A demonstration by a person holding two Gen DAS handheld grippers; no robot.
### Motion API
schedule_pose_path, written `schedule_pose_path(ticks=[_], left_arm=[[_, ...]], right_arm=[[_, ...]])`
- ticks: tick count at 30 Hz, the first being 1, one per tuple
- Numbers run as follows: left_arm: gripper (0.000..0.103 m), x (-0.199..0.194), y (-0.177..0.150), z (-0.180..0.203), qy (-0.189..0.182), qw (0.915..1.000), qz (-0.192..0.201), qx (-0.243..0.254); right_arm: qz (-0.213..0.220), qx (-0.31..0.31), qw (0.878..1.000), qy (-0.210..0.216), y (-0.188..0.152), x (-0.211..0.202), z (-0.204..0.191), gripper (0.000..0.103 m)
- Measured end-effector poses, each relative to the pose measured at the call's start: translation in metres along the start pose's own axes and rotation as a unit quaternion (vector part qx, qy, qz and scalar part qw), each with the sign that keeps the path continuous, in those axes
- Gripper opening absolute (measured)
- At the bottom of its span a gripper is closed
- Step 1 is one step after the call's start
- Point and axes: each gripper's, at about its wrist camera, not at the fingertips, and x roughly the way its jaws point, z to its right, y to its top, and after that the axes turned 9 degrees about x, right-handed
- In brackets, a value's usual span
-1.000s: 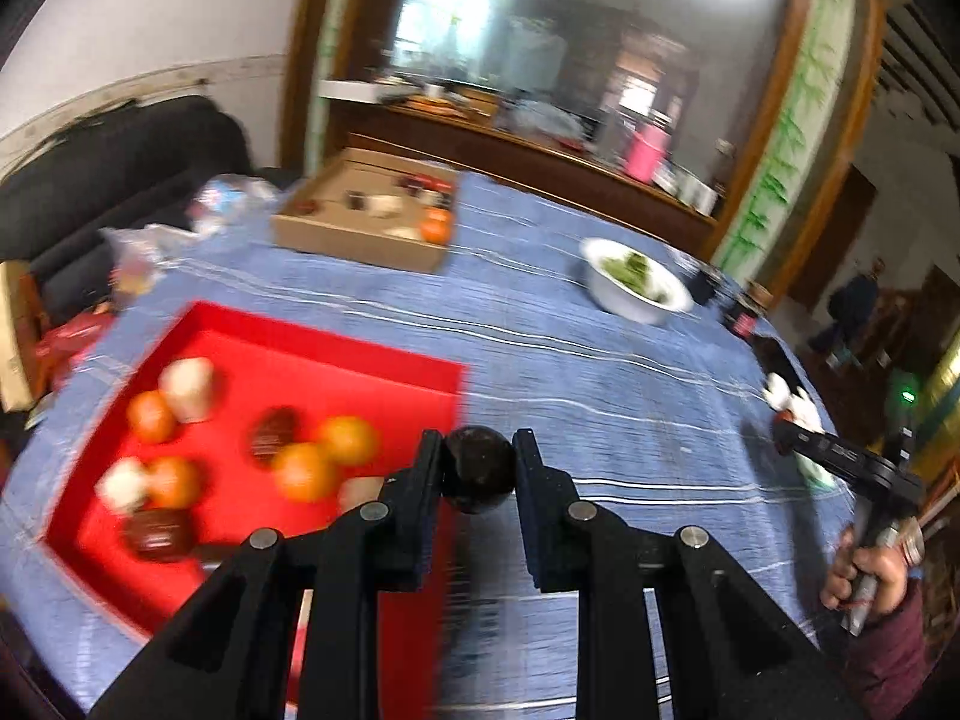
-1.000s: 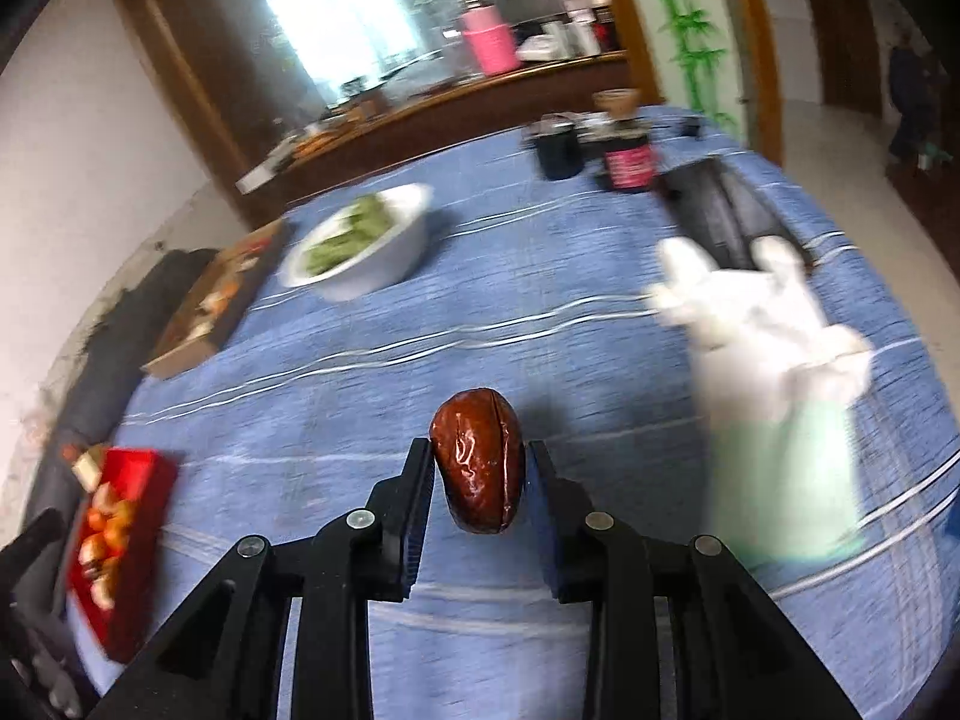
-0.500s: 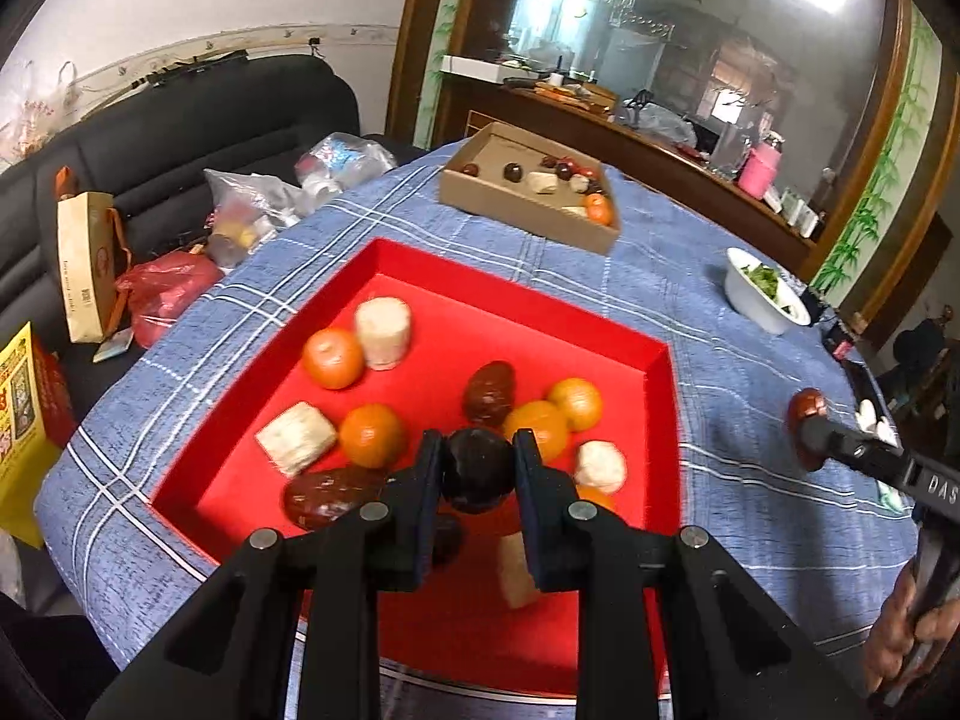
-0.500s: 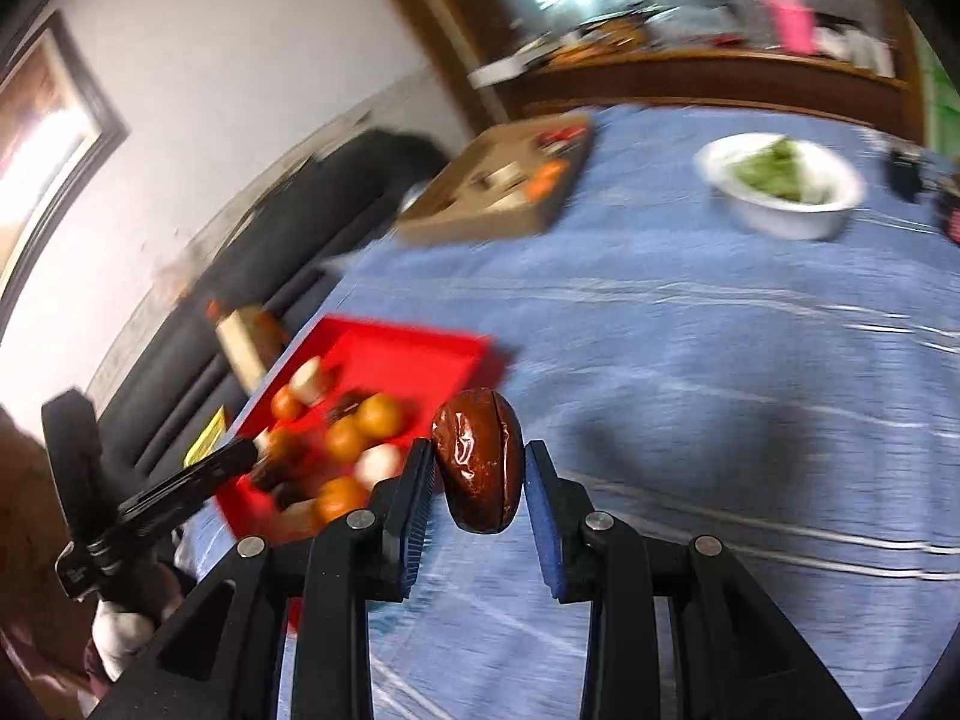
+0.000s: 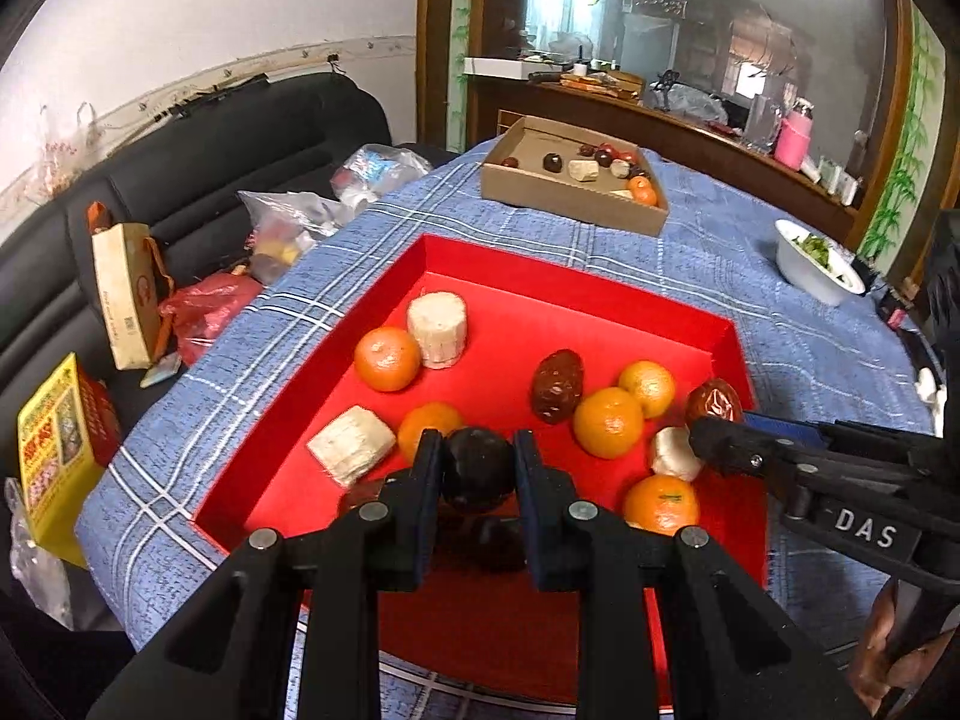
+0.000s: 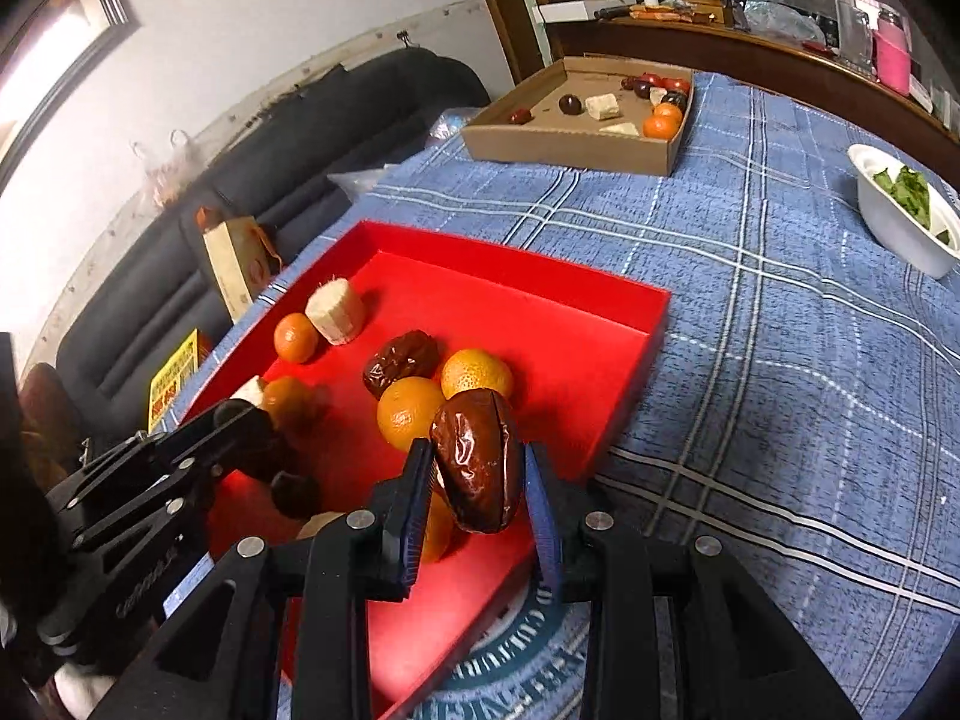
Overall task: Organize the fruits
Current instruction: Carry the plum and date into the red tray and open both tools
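right tool (image 6: 477,471) now over red tray (image 6: 522,276), "das" lettering (image 5: 866,527)

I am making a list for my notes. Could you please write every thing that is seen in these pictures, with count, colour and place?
red tray: one, red, near table end
oranges: five, orange, in red tray
white chunks: three, off-white, in red tray
cardboard box: one, brown, holding assorted fruit, beyond tray
bowl: one, white, greens inside, far right
tablecloth: one, blue plaid
sofa: one, black, bags on it
left gripper: black, shut on dark round fruit
right gripper: black, shut on brown date
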Motion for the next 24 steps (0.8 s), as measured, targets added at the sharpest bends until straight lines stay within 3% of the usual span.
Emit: schedule_pose_path(ticks=[4,24], left_arm=[[0.023,-0.001,0.001,0.001,0.016,0.9998,0.005,0.008],[0.025,-0.007,0.002,0.005,0.023,0.9997,0.006,0.011]], right_arm=[[-0.003,-0.008,1.000,-0.010,0.002,0.012,-0.007,0.034],[0.001,-0.006,1.000,0.010,0.002,0.018,-0.017,0.034]])
